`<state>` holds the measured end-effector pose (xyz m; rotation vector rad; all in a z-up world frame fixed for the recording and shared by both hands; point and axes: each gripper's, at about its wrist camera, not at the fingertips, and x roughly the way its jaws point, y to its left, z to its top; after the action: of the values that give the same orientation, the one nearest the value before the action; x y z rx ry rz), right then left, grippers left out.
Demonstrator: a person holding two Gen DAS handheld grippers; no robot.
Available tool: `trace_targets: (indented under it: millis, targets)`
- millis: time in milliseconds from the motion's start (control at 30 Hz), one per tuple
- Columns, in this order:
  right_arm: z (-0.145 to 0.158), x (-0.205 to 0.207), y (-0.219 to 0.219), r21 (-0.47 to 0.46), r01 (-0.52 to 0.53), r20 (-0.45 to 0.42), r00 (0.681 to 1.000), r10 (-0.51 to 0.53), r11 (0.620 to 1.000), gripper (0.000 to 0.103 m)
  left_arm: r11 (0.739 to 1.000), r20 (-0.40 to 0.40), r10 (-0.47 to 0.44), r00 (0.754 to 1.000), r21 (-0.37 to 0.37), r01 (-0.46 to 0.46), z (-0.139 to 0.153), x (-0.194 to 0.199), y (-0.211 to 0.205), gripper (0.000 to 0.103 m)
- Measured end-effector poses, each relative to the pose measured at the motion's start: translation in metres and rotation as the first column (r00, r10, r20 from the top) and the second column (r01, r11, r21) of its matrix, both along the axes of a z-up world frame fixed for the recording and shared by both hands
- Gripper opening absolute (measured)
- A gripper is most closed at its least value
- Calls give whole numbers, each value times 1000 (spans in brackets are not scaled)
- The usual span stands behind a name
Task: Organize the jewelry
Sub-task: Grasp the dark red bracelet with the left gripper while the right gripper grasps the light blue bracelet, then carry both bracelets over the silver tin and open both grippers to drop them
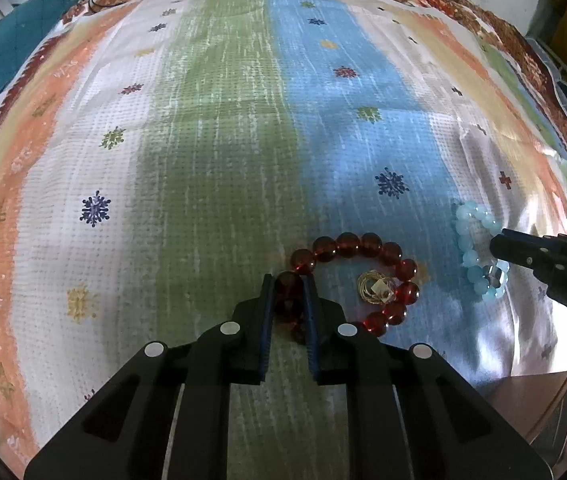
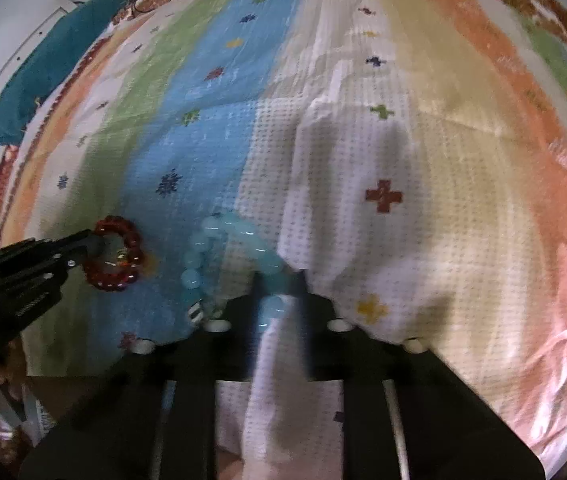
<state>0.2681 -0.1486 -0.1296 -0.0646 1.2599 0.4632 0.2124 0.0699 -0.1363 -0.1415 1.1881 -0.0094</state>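
A red bead bracelet (image 1: 367, 245) lies on the striped cloth; my left gripper (image 1: 288, 280) is shut on its near-left beads. A small gold ring or chain piece (image 1: 375, 288) lies inside its loop. A light blue bead bracelet (image 1: 468, 236) lies to the right; my right gripper (image 2: 278, 276) is shut on its near beads (image 2: 271, 264). The right gripper also shows in the left wrist view (image 1: 497, 245). The left gripper (image 2: 97, 246) and red bracelet (image 2: 123, 254) show at the left of the right wrist view.
The striped, patterned cloth (image 1: 223, 140) covers the whole surface, with a brown floral border at the far edge. A teal cushion (image 1: 7, 48) lies beyond the far left. A brown box corner (image 1: 539, 404) sits near right.
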Motion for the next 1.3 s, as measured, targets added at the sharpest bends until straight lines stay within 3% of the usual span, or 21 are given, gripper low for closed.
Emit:
trace_targets:
  millis: [233,367,500,833,1300]
  targets:
    - [8,-5,-1,11,-18,10,1000,17,1000,12,1000,7,-9,1000,-16,9,12,-3,-2,13]
    - [20,-15,7,-43,-57,76,995,60,997,12,1000,26,-16,1000,-13,16,22,-8,-3,13]
    - [31,-21,6,43,-63,53,997,61,997,12,999,31,-32,999,-18,33,30,-13,-6,13]
    - [52,-36,11,49,-79,97,993,74,996,12,998,72,-29,997,-48,32,54,-25,-7,13]
    - [72,-55,13,63,-91,128,988,82,994,12,998,123,-51,991,-25,54,82,-41,-17,13]
